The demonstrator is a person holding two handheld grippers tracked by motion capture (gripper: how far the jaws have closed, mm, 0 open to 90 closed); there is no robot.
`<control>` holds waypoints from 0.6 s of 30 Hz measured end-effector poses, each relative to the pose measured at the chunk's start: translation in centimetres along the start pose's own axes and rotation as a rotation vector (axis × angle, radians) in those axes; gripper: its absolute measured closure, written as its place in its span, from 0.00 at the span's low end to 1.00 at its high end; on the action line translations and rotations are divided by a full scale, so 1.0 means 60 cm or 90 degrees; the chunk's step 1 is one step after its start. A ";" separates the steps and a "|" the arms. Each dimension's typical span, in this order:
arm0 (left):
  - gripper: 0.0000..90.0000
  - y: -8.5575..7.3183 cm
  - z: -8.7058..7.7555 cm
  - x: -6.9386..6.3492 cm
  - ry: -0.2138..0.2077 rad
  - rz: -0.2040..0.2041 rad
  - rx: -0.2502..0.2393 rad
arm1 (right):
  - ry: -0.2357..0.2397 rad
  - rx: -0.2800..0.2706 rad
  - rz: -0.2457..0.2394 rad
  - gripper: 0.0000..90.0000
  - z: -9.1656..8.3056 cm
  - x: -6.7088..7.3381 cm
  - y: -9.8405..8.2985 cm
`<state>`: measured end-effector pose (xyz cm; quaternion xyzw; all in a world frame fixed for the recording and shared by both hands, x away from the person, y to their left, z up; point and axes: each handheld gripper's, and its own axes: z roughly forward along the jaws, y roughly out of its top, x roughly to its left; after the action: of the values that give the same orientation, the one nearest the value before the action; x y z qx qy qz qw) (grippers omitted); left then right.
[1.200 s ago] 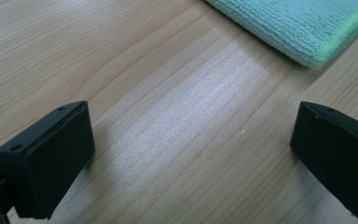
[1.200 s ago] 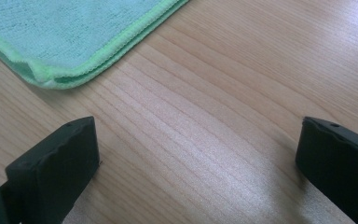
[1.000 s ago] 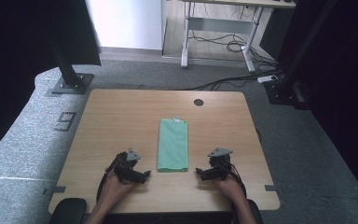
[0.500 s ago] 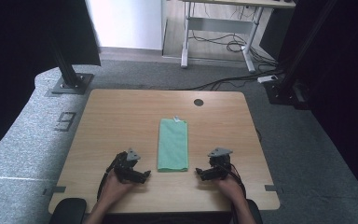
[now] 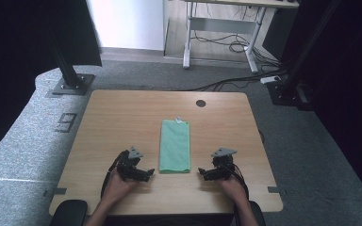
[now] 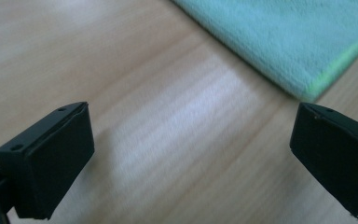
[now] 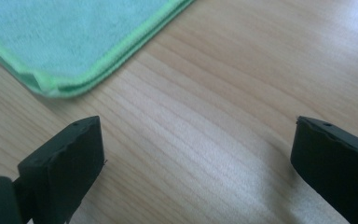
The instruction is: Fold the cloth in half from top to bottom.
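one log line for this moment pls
left gripper: open, beside folded green cloth, apart | right gripper: open, other side, apart | cloth flat on wooden table

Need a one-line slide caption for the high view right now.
Folded green cloth lies lengthwise mid-table, left gripper and right gripper open beside its near corners.

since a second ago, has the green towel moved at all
No. The green towel lies in the same spot on the table, its far end as near the round hole as before.

Mint-green cloth (image 5: 175,146) with brighter green edging, pale wood-grain table (image 5: 122,122), black grippers
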<state>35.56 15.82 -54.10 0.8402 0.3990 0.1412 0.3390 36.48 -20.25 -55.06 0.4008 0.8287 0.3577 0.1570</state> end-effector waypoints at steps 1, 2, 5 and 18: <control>0.00 0.004 0.000 0.001 0.002 0.001 -0.002 | 0.001 -0.005 0.004 0.03 -0.001 0.001 0.003; 0.00 0.010 0.002 0.003 0.004 -0.001 -0.007 | 0.004 -0.007 0.007 0.03 -0.002 0.002 0.006; 0.00 0.030 0.009 0.010 0.002 -0.015 -0.023 | 0.007 -0.015 0.014 0.03 -0.001 0.006 0.020; 0.00 0.069 0.074 0.007 0.016 0.001 0.001 | -0.005 -0.001 -0.031 0.06 0.057 0.034 0.082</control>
<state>40.44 12.25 -54.52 0.8389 0.4029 0.1513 0.3332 39.77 -14.96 -53.84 0.3816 0.8373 0.3532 0.1691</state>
